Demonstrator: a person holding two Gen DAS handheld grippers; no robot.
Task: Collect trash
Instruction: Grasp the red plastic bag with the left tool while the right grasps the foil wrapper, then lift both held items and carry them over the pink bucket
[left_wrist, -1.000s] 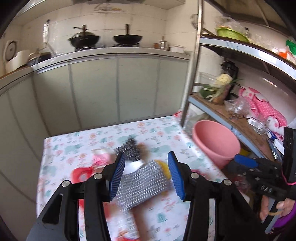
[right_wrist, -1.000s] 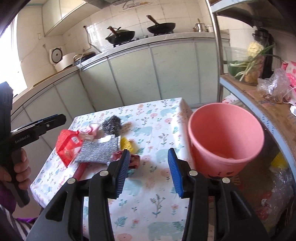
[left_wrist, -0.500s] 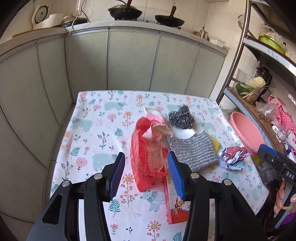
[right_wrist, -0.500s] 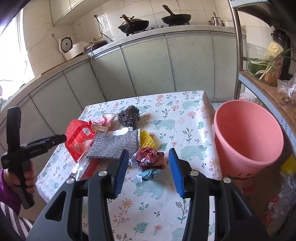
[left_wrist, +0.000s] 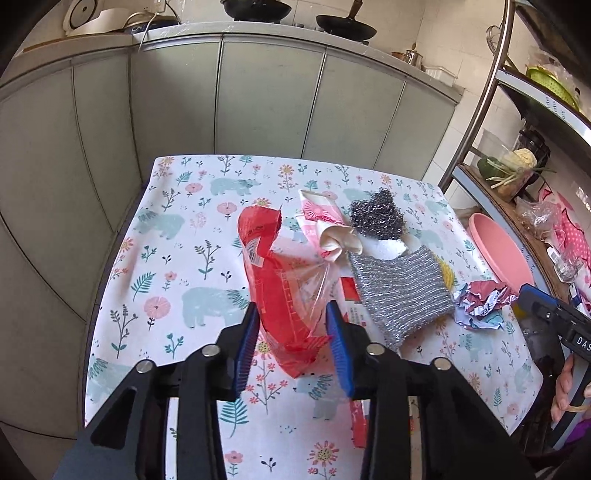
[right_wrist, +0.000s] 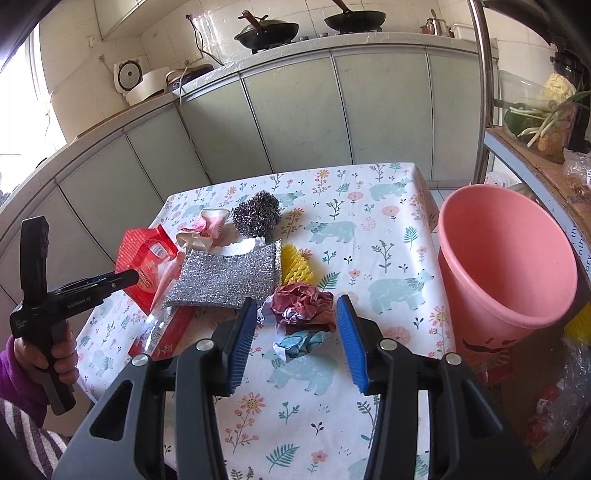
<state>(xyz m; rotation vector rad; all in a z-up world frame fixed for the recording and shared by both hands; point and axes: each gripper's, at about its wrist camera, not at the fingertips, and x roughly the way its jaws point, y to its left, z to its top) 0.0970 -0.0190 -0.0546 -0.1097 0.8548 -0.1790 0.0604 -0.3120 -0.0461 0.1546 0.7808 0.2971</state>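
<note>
**A:** so what's changing here? a second ago the left gripper (left_wrist: 291, 343) was hovering over the silver scrubbing pad (left_wrist: 400, 293), and now it's sitting lower and further left, straddling the red plastic wrapper (left_wrist: 284, 291).

**B:** yep, and its fingers are closing in right now. The wrapper's crumpled near end is sitting between the blue pads, but I'm not seeing them pressing on it yet, so I'm calling it not gripped. It's still lying on the tabletop (left_wrist: 177, 266).

**A:** and the right one?

**B:** the right gripper (right_wrist: 295, 338) is creeping in on the crumpled paper wad (right_wrist: 301, 304). Fingers are spread about the same as before, with the wad just past the tips and nothing pinched.

**A:** so both hands are lining up a pick at once?

**B:** looking like it. The pink bucket (right_wrist: 508, 258) is waiting off the tabletop's right edge, just beside it, so I'm guessing that's where the trash is going. The left hand is getting there first.
</note>
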